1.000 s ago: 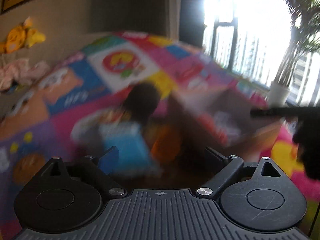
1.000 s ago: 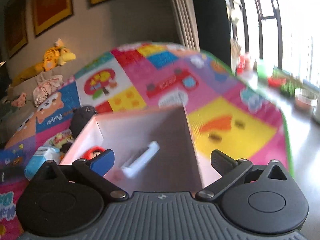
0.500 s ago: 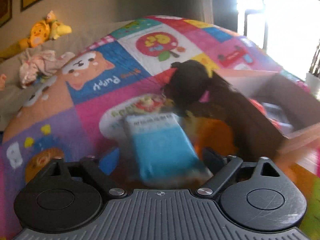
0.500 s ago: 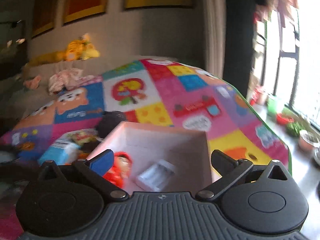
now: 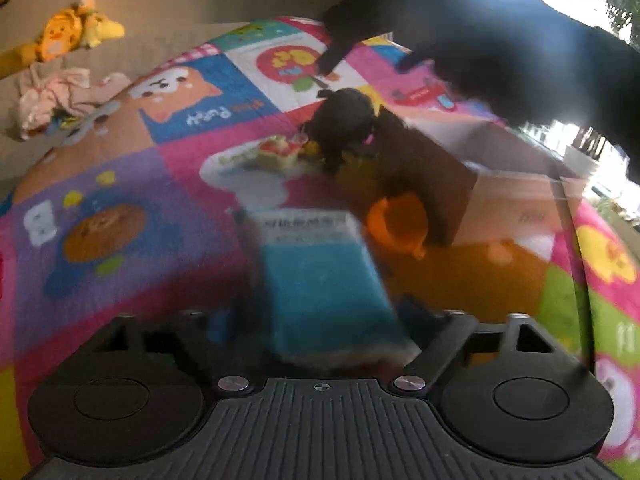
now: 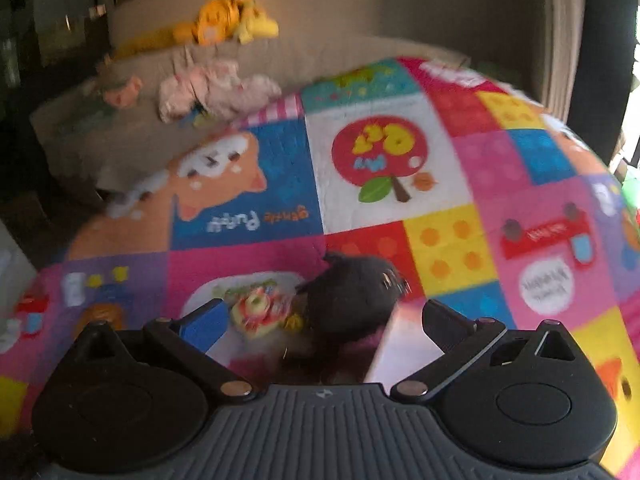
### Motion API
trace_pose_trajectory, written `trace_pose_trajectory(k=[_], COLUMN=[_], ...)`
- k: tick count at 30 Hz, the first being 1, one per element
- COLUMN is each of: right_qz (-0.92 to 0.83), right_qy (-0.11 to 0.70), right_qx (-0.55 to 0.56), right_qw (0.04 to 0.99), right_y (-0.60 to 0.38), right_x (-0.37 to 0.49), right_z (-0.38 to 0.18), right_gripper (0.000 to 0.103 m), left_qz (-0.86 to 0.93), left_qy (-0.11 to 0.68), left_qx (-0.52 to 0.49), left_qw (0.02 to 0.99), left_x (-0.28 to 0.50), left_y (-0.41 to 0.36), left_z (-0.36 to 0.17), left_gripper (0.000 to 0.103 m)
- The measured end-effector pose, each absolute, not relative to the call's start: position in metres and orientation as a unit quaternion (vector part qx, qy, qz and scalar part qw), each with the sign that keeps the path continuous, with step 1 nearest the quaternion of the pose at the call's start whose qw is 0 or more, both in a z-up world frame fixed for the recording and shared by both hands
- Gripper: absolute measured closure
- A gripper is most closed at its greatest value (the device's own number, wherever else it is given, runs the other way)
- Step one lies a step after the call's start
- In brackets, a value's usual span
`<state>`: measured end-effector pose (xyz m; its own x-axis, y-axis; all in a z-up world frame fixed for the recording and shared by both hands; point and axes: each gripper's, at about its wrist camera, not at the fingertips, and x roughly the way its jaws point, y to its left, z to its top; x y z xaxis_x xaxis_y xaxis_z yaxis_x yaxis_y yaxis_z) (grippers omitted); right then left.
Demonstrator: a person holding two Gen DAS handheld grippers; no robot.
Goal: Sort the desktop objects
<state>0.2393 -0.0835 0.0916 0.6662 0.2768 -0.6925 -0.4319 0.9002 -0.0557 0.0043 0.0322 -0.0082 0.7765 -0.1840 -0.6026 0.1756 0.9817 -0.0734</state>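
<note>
Quick status from my end. The left gripper [image 5: 320, 320] has its jaws spread around a blue tissue pack [image 5: 324, 284]. The pack sits right between them, but the frame is smeared and I can't tell if the pads actually touch it, so I'm calling them open, not clamped.

Past the pack, at about 1 o'clock in the left view, there's an orange cup-like thing [image 5: 396, 222] just beside the near wall of the cardboard box [image 5: 516, 216]. Further out at 12 o'clock sit a black pouch [image 5: 344, 128] and a colourful snack packet [image 5: 276, 152], touching or nearly so, all on the cartoon play mat [image 5: 132, 208].

The right gripper [image 6: 320, 316] hovers over that same black pouch [image 6: 352, 292] and snack packet [image 6: 260, 308], jaws wide and empty, with the box's pale edge [image 6: 400, 344] poking in at 1 o'clock.

Progress-wise, I'd say we're mid-way at best. I can't see inside the box from here, and at least four loose items are outside it on the mat: tissue pack, orange thing, pouch and snack packet. My guess is the tissue pack goes next.
</note>
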Motion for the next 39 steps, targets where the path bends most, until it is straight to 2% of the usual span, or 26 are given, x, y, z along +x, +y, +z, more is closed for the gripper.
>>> trace_pose_trajectory(k=[2,4,8,11,17,20,25,28,34,37,39], right_qz=[0.173,0.147,0.116,0.151,0.251,0.276,0.245,0.213,0.187,0.171,0.160], right_qy=[0.382,0.409,0.404,0.383,0.315,0.309,0.349,0.349,0.307,0.290,0.286], right_qx=[-0.138,-0.169,-0.233,-0.191,-0.081,-0.040,-0.016,-0.037,-0.009,0.033,0.042], right_qw=[0.897,0.884,0.877,0.891,0.912,0.909,0.905,0.912,0.933,0.941,0.944], right_y=[-0.063,-0.045,-0.034,-0.049,-0.128,-0.179,-0.236,-0.252,-0.271,-0.290,-0.298], right_x=[0.266,0.288,0.292,0.268,0.155,0.089,0.023,0.000,-0.028,-0.034,-0.036], right_z=[0.071,0.048,0.032,0.062,0.146,0.157,0.117,0.080,0.050,0.051,0.051], right_gripper=[0.000,0.000,0.022,0.025,0.025,0.025,0.025,0.024,0.016,0.011,0.010], left_qz=[-0.089,-0.079,-0.087,-0.092,-0.096,-0.096,-0.088,-0.115,-0.156,-0.131,-0.113], left_qy=[0.300,0.307,0.308,0.305,0.292,0.278,0.237,0.212,0.260,0.283,0.298], left_qx=[-0.026,-0.044,-0.067,-0.065,-0.069,-0.062,-0.018,0.000,0.030,0.069,0.079], left_qw=[0.949,0.947,0.945,0.946,0.949,0.954,0.967,0.970,0.953,0.948,0.944], left_x=[0.002,0.004,0.006,0.005,0.002,-0.003,-0.023,-0.034,-0.005,0.022,0.042], left_y=[0.038,0.043,0.050,0.049,0.050,0.049,0.033,0.014,-0.030,-0.048,-0.052], left_z=[-0.005,-0.007,-0.007,-0.007,-0.006,-0.004,0.015,0.036,0.036,0.021,0.013], left_gripper=[0.009,0.009,0.009,0.008,0.007,0.007,0.007,0.006,0.007,0.022,0.023])
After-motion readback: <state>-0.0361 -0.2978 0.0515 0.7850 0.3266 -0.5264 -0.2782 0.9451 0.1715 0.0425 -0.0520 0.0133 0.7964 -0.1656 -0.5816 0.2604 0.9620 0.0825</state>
